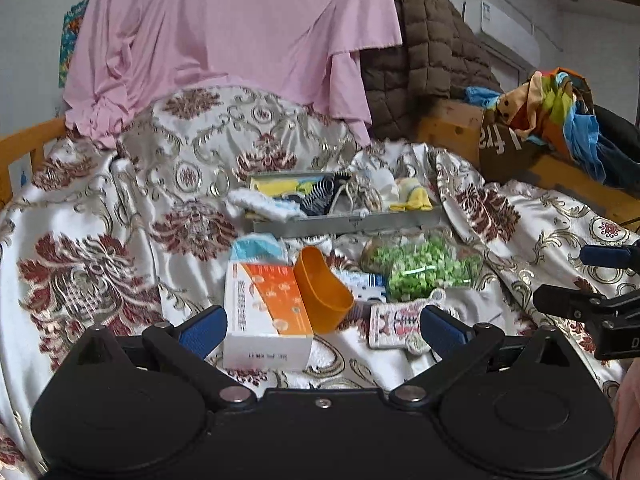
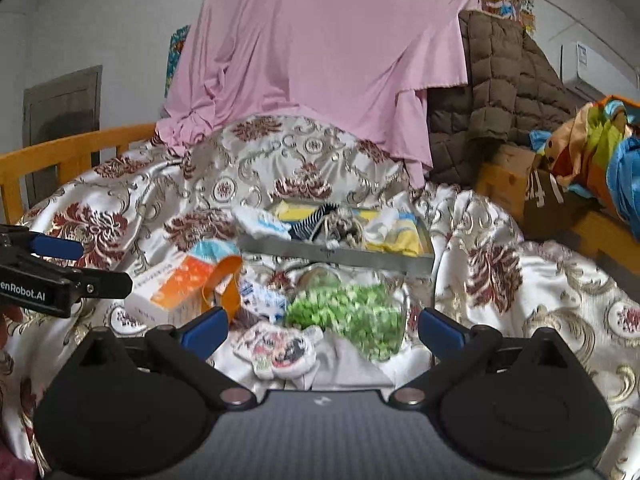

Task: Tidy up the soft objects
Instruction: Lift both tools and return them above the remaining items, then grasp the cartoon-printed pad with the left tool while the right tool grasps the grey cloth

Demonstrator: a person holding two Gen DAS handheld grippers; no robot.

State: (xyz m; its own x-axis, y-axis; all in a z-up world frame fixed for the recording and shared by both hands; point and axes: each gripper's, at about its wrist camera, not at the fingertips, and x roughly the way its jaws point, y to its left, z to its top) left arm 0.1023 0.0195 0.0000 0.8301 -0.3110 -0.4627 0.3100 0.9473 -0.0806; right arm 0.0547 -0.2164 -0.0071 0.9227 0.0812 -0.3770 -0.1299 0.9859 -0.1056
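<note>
A grey tray (image 1: 344, 225) on the bed holds soft things: a white cloth (image 1: 264, 205), a striped sock (image 1: 320, 196), a yellow cloth (image 1: 414, 196). The tray also shows in the right wrist view (image 2: 340, 256). A small patterned pouch (image 1: 394, 326) lies in front of it, just before my right gripper (image 2: 322, 330). Both grippers are open and empty. My left gripper (image 1: 322, 328) hovers over a white and orange box (image 1: 264, 312) and an orange cup (image 1: 324, 294). My right gripper appears at the right edge of the left wrist view (image 1: 600, 280).
A clear bag of green pieces (image 1: 420, 270) lies right of the cup. The bed has a white and red patterned cover (image 1: 100, 248). A pink sheet (image 1: 232, 32) and brown quilted coat (image 1: 432, 52) hang behind. Colourful clothes (image 1: 560, 112) pile on the wooden frame at right.
</note>
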